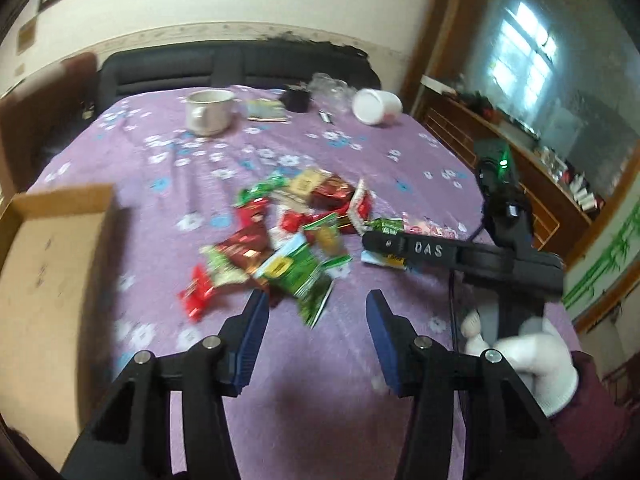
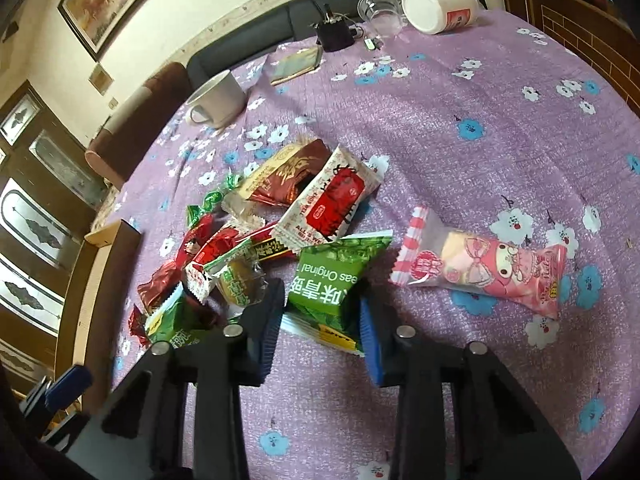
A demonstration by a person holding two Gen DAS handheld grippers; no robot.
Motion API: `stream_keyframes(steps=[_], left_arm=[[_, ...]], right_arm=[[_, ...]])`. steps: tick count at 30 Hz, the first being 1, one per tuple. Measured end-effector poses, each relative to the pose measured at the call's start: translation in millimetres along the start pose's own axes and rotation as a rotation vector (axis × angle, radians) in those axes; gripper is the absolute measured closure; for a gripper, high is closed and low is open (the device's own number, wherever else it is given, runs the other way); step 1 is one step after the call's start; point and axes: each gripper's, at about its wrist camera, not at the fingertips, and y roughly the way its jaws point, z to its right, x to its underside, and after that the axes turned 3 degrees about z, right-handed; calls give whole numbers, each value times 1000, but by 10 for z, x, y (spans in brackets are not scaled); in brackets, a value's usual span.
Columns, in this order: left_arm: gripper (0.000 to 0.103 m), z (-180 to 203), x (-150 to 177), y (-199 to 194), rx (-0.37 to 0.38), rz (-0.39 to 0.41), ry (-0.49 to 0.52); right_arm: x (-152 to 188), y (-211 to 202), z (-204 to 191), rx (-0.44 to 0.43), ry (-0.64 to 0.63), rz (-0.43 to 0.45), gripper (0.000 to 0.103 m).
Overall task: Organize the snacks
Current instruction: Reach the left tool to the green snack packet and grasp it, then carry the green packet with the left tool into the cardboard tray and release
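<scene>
Snack pile mid-table, both grippers low at its near edge.

The right gripper (image 2: 320, 312) straddles a green pea packet (image 2: 334, 292), jaws wide on either side of it; whether the pads touch it I cannot tell. The left gripper (image 1: 318, 322) hangs over bare purple tablecloth (image 1: 168, 152), jaws wide and empty, just short of the snack pile (image 1: 288, 236). A cardboard box (image 1: 52, 264) sits at the left edge. A pink wafer packet (image 2: 480, 266) lies apart to the right, with open cloth around it. Far back stand a white mug (image 1: 208, 112) and a tipped white jar (image 1: 376, 106).
</scene>
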Motion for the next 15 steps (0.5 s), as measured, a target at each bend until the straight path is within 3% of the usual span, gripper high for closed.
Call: stream_keyframes(steps=[4,8,15], left_arm=[[52,126,-79,348,-36,-59,47],[53,195,-51,648,-167,-82,104],[64,45,83,490,-101,-75,24]], right_arm=[[4,-38,77,-39,21,-2,67],[10,-38,116,-64,35,-4,66],[27,-48,83,-49,10,2,66]])
